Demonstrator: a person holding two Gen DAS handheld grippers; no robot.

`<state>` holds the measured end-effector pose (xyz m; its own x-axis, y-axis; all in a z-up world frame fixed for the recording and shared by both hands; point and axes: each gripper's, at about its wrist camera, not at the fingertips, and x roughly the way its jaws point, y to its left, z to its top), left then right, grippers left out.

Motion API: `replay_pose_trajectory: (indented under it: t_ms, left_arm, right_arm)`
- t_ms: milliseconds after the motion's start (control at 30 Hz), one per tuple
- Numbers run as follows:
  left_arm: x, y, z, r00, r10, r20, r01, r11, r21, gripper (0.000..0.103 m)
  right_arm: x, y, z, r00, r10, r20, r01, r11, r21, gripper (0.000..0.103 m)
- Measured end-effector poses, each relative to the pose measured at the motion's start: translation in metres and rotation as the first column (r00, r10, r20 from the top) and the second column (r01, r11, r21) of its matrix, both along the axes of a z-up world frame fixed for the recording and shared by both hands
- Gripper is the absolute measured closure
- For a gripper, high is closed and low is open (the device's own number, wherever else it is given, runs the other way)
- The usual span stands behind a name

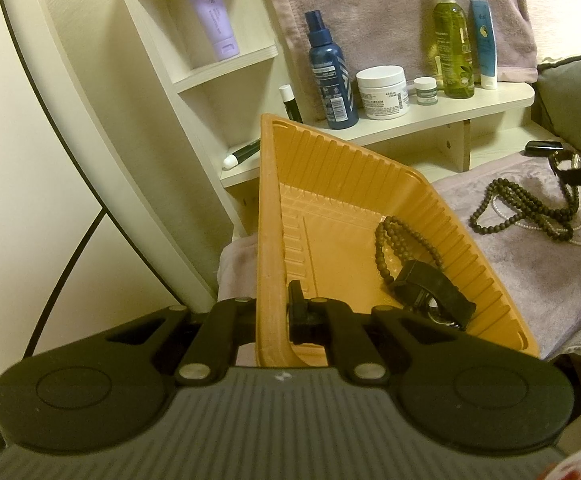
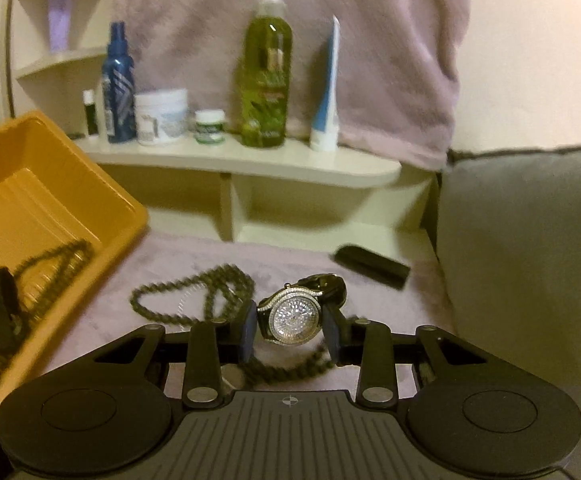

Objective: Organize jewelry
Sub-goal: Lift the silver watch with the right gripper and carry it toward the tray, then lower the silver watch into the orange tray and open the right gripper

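The left gripper (image 1: 280, 312) clamps the orange tray's (image 1: 330, 184) rim; the right gripper (image 2: 290, 334) grips 1 jeweled watch (image 2: 296, 316).

The ribbed orange plastic tray (image 1: 330, 184) looks smooth with a dull sheen. Beside it, the mauve terry cloth mat (image 2: 290, 256) is soft and napped. On that mat, the round watch with a stone-set silver metal face (image 2: 295, 317) glitters, near matt dark wooden-looking bead strands (image 1: 530, 208).

Cream shelf unit (image 1: 442, 110) against a pale wall (image 2: 530, 40), towel-draped behind, perhaps a grey cushion (image 2: 530, 240) alongside.
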<state>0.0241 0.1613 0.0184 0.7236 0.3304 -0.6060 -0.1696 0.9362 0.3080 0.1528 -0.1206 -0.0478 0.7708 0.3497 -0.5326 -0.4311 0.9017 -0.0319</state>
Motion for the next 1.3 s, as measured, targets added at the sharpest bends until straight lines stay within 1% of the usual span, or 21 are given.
replay_pose_trajectory:
  t_ms: [133, 267, 333, 433, 533, 667, 800, 967, 1167, 1233, 1267, 1300]
  left_arm:
    - [0.0, 0.0, 0.0, 1.0, 0.001, 0.0, -0.001, 1.0, 0.0, 0.097]
    - [0.0, 0.001, 0.001, 1.0, -0.001, 0.001, 0.001, 1.0, -0.003, 0.097]
    - [0.0, 0.001, 0.001, 1.0, 0.0, 0.001, 0.0, 1.0, -0.004, 0.097]
    - [0.0, 0.001, 0.001, 1.0, 0.0, 0.001, 0.0, 1.0, -0.003, 0.097]
    - [0.0, 0.001, 0.0, 1.0, 0.001, 0.001, -0.001, 1.0, -0.005, 0.097]
    - [-0.001, 0.001, 0.0, 1.0, 0.0, 0.002, 0.0, 1.0, -0.006, 0.097]
    - [-0.001, 0.001, 0.0, 1.0, -0.001, 0.003, 0.001, 1.0, -0.006, 0.097]
    - [-0.001, 0.001, 0.0, 1.0, -0.001, 0.003, 0.001, 1.0, -0.007, 0.097]
    - [-0.001, 0.001, 0.0, 1.0, -0.001, 0.004, 0.001, 1.0, -0.007, 0.097]
    - [0.0, 0.001, 0.0, 1.0, -0.002, 0.003, 0.002, 1.0, -0.007, 0.097]
    - [0.0, 0.001, 0.0, 1.0, -0.003, 0.003, 0.004, 1.0, -0.01, 0.097]
    - [0.0, 0.001, 0.001, 1.0, -0.002, 0.004, 0.002, 1.0, -0.009, 0.097]
  right_arm:
    - [-0.008, 0.016, 0.013, 0.998, 0.056, 0.022, -0.056, 0.998, 0.018, 0.067]
    - [-0.02, 0.041, 0.024, 0.989, 0.147, 0.035, -0.148, 0.988, 0.04, 0.067]
    - [-0.024, 0.053, 0.027, 0.982, 0.188, 0.028, -0.19, 0.98, 0.064, 0.067]
    - [-0.031, 0.072, 0.031, 0.966, 0.259, 0.02, -0.259, 0.961, 0.092, 0.067]
    - [-0.038, 0.091, 0.036, 0.941, 0.339, 0.013, -0.338, 0.933, 0.124, 0.067]
    - [-0.047, 0.114, 0.036, 0.907, 0.422, 0.014, -0.42, 0.899, 0.124, 0.067]
    - [-0.039, 0.13, 0.026, 0.896, 0.444, -0.002, -0.441, 0.892, 0.1, 0.067]
    - [-0.024, 0.135, 0.008, 0.898, 0.436, -0.05, -0.431, 0.898, 0.087, 0.067]
    - [-0.016, 0.132, -0.004, 0.895, 0.436, -0.093, -0.426, 0.898, 0.112, 0.067]
    - [-0.014, 0.131, -0.006, 0.89, 0.444, -0.102, -0.428, 0.892, 0.145, 0.067]
    - [-0.013, 0.13, -0.005, 0.892, 0.439, -0.106, -0.422, 0.894, 0.15, 0.065]
    - [-0.012, 0.129, -0.005, 0.895, 0.432, -0.107, -0.414, 0.897, 0.156, 0.059]
